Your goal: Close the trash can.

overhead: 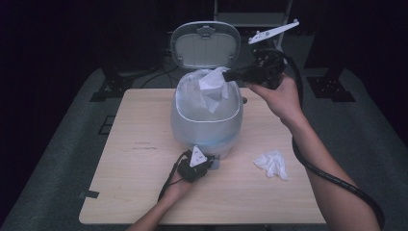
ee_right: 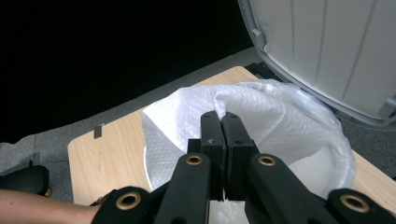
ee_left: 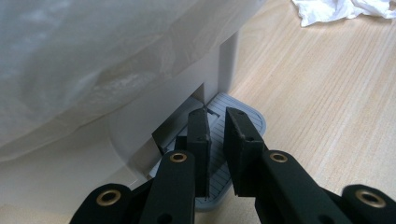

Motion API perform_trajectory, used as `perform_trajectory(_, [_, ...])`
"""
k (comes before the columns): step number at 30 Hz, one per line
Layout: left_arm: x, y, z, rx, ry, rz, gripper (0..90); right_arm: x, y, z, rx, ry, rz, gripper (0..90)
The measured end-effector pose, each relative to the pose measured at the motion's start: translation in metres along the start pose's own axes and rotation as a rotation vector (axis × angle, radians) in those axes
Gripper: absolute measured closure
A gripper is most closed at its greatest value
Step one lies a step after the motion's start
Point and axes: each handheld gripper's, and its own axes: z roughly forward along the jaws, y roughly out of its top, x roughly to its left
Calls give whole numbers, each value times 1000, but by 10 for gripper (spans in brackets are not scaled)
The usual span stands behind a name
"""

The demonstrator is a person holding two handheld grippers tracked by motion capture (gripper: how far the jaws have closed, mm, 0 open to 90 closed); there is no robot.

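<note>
A white pedal bin (overhead: 207,126) lined with a clear bag stands mid-table, its lid (overhead: 206,45) raised. My right gripper (overhead: 226,76) is shut on a white paper towel (overhead: 214,87) that hangs over the bin's mouth. In the right gripper view the jaws (ee_right: 222,119) pinch the towel (ee_right: 266,107) above the bag rim (ee_right: 338,140). My left gripper (overhead: 210,163) is low at the bin's front base. Its jaws (ee_left: 217,116) stand a narrow gap apart over the grey ribbed pedal (ee_left: 257,122), with nothing between them.
A crumpled white tissue (overhead: 272,163) lies on the wooden table (overhead: 134,183) right of the bin, and also appears in the left gripper view (ee_left: 341,9). The raised lid (ee_right: 327,46) stands close behind the right gripper. Dark floor and stands surround the table.
</note>
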Motion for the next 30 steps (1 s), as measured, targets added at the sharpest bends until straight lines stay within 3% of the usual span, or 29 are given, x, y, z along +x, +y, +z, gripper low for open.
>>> perform_trajectory(13, [0,0,0,4,-1,4,804,-4,-4,30,39,5,11,883])
perform_trajectory(15, [0,0,0,4,-1,4,804,-5,-5,35,40,1,18,821])
perform_trajectory(18, [0,0,0,4,-1,5,804,-7,-6,39,45,10,29,803])
perform_trajectory(24, [0,0,0,4,0,4,804,-8,-8,40,49,14,32,803])
perform_trajectory(30, [0,0,0,4,0,5,804,-9,-16,28,36,14,35,792])
